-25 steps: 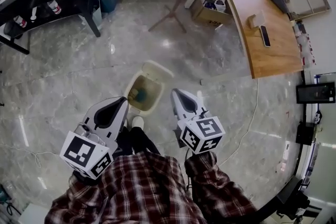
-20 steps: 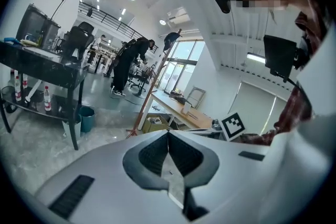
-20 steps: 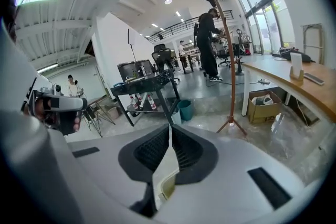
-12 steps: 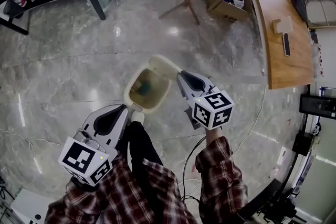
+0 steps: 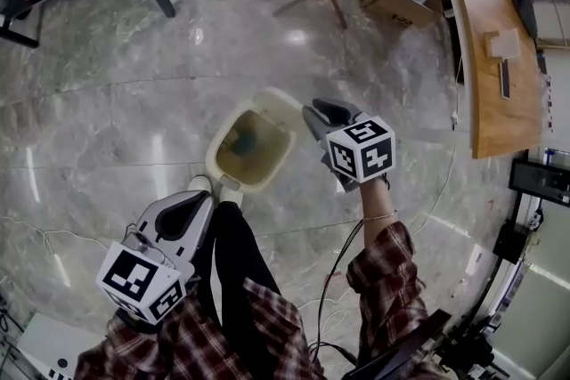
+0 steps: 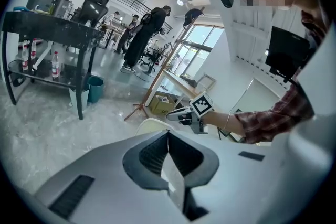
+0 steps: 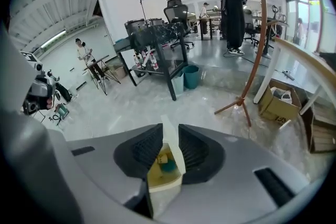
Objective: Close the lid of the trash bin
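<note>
Head view shows the trash bin [image 5: 223, 176] standing open on the marble floor [image 5: 107, 120], just ahead of the person's feet. Its cream lid [image 5: 278, 102] is tipped back at the far right rim, and a blue-green scrap [image 5: 246, 138] lies inside. The right gripper [image 5: 319, 113] hovers just beside the raised lid, on its right. Right gripper view has the two jaws a little apart with nothing clamped. The lid and the bin's mouth show through the gap, beyond the tips, so the gripper looks lined up on the lid, though whether a jaw touches it cannot be told. The left gripper [image 5: 194, 200] hangs at the near left, apart from the lid, and its own view shows its jaws together and empty.

The step in hand appears to be the approach to the lid; the closing is not yet done. The next move probably calls for the right gripper to get behind the lid's far edge and push it toward the person and down until it seats on the rim. A light touch would keep the bin from sliding or tipping.
</note>
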The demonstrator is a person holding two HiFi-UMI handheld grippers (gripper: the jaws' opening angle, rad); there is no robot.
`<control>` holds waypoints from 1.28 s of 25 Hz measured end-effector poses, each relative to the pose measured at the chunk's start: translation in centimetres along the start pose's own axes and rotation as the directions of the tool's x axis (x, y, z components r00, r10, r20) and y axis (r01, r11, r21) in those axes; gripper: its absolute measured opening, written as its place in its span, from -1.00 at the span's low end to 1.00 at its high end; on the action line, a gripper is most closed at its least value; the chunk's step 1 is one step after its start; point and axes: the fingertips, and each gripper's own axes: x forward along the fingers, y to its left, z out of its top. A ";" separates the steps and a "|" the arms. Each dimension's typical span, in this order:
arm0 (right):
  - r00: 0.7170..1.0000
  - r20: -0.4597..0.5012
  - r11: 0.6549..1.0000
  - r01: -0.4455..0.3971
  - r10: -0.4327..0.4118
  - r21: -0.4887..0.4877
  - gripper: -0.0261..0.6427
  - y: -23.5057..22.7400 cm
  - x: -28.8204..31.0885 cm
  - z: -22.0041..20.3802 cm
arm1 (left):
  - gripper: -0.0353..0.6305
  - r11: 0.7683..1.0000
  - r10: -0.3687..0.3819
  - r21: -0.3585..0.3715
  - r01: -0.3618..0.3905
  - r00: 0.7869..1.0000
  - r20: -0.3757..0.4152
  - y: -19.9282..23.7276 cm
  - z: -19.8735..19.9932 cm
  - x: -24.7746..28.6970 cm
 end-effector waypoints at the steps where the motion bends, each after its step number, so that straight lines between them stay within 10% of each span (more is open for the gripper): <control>1: 1.000 -0.010 1.000 -0.001 0.001 -0.006 -0.67 -0.3 0.6 -0.3 | -0.87 1.000 0.001 -0.005 -0.001 1.000 -0.006 0.2 -0.3 0.2; 14: 0.996 -0.062 0.998 -0.068 0.069 0.017 -0.67 0.2 3.8 -2.6 | -0.87 0.998 0.006 -0.058 -0.005 1.000 0.013 1.5 -1.0 1.1; 32: 0.961 -0.158 0.973 -0.230 0.225 -0.015 -0.67 12.7 5.5 -10.7 | -0.87 0.994 -0.002 -0.106 0.002 1.000 0.001 2.7 -4.7 0.6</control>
